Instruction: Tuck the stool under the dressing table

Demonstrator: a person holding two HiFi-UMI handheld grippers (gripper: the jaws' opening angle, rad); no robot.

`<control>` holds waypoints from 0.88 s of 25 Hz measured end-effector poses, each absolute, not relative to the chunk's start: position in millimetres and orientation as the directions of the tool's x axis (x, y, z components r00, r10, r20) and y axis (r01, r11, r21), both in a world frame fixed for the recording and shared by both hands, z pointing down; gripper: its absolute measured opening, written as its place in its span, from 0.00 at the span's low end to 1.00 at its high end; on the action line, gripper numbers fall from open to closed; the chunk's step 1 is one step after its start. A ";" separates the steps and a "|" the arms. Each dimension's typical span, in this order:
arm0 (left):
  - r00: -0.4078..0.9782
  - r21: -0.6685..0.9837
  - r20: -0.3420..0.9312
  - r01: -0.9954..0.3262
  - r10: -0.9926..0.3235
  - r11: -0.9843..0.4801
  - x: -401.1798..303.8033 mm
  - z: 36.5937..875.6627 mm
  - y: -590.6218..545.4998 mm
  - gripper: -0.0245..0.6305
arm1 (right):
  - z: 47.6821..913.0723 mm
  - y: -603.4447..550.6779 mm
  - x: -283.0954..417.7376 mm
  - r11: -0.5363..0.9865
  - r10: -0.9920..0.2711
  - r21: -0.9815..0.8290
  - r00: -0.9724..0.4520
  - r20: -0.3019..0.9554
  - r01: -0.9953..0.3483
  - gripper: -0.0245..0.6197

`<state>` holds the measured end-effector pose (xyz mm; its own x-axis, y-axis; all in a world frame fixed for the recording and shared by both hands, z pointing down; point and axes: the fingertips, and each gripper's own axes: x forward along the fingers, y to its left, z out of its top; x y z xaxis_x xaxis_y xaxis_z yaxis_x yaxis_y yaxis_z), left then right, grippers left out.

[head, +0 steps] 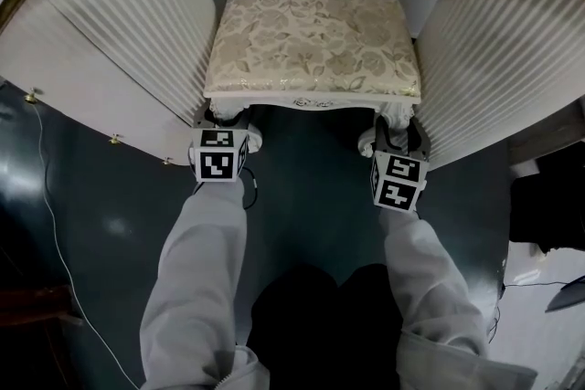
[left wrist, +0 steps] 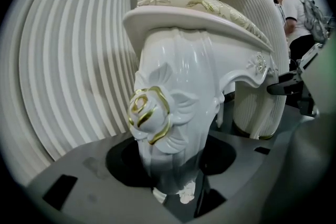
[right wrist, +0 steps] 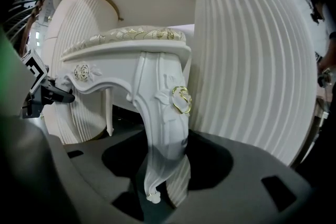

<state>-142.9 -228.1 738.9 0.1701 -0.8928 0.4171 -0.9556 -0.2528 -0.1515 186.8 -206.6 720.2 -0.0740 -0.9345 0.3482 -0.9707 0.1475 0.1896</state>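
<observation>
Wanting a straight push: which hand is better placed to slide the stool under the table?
Neither alone: left gripper clamps the left front leg, right gripper the right front leg; push with both.

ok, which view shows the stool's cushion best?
Head view: the whole floral cushion shows from above, nothing covering it. Both gripper views catch only its rim, side-on, above a carved leg.
</observation>
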 end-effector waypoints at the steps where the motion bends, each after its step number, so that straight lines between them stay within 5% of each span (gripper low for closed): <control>1: 0.173 -0.152 0.409 -0.955 -0.896 -0.254 -143.0 738.6 -228.4 0.37 | 719.9 -205.8 186.7 0.142 -0.938 0.191 -0.070 0.340 -0.971 0.47; 17: 0.179 -0.177 0.390 -0.948 -0.903 -0.265 -141.1 739.4 -231.3 0.37 | 721.3 -209.6 186.0 0.103 -0.945 0.194 -0.035 0.324 -0.976 0.49; 22: 0.136 -0.221 0.336 -0.950 -0.932 -0.219 -138.9 729.7 -215.0 0.49 | 726.2 -197.1 182.1 0.141 -0.937 0.170 -0.076 0.340 -0.975 0.63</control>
